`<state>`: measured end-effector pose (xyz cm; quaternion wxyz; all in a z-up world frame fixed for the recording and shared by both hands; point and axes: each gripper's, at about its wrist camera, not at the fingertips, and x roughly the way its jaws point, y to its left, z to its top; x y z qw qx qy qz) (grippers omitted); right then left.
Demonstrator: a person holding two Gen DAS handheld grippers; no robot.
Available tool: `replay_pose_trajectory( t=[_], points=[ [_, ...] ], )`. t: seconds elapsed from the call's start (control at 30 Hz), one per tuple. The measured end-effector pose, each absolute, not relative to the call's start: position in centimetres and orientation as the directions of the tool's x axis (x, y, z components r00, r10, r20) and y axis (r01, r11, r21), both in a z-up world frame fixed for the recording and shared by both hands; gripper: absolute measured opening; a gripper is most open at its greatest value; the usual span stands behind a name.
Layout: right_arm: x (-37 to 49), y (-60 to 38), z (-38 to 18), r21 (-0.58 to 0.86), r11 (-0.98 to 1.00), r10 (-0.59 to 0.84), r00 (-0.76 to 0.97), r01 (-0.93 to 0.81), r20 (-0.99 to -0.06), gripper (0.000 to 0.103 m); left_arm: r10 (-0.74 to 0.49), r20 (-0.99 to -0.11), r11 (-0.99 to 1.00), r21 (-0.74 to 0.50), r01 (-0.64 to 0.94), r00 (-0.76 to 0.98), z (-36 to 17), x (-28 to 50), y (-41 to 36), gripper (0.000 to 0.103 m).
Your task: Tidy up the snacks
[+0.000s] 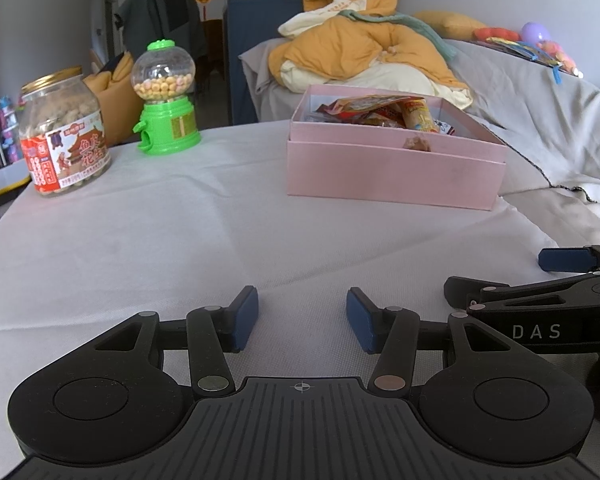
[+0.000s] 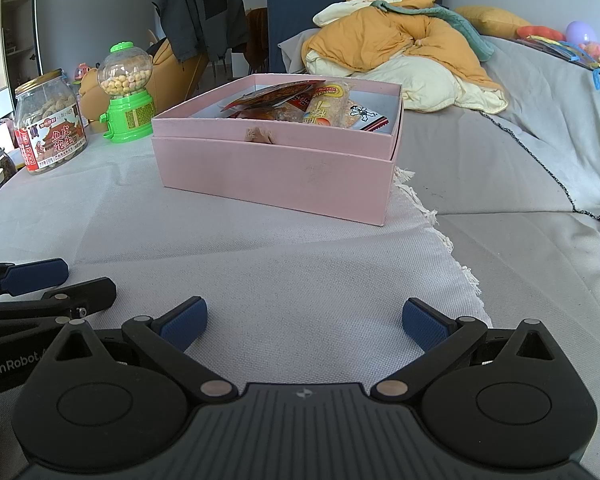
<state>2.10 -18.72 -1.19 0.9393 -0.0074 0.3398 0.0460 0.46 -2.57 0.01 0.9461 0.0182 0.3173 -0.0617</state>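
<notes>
Left wrist view shows the pink box (image 1: 396, 172) sitting toward the far right of the cloth-covered surface (image 1: 160, 240), its lid tucked underneath as a base, and already holding a heap of snack packets (image 1: 380, 114): red and orange wrappers and a yellow-labelled rice cracker bar leaning on the pile. From where I stand that part of the sorting looks done, since no loose packets lie on the cloth between the box and the grippers. What stays outside the box is the peanut jar (image 1: 62, 136) with its gold lid and, just beside it, the green candy dispenser (image 1: 166, 100), both upright at the far left, well apart from the box. Whether those are meant to go anywhere I cannot say. The left hand-held gripper (image 1: 302, 316) hovers low over bare cloth with its blue pads spread wide and nothing between them. The right hand-held gripper (image 2: 304, 324) sits alongside it, jaws likewise wide and empty, pointed at the box.
</notes>
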Motion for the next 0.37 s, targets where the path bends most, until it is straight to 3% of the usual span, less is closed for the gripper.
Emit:
replay_pose_trajectory(
  t=[0.37],
  points=[
    [2.09,-18.73,-1.2,0.017,0.996,0.081,0.765,-0.092,-0.639,0.103,-0.112,-0.602,0.992,-0.016,0.128,0.79,-0.05,0.52,-2.32,0.056]
  ],
)
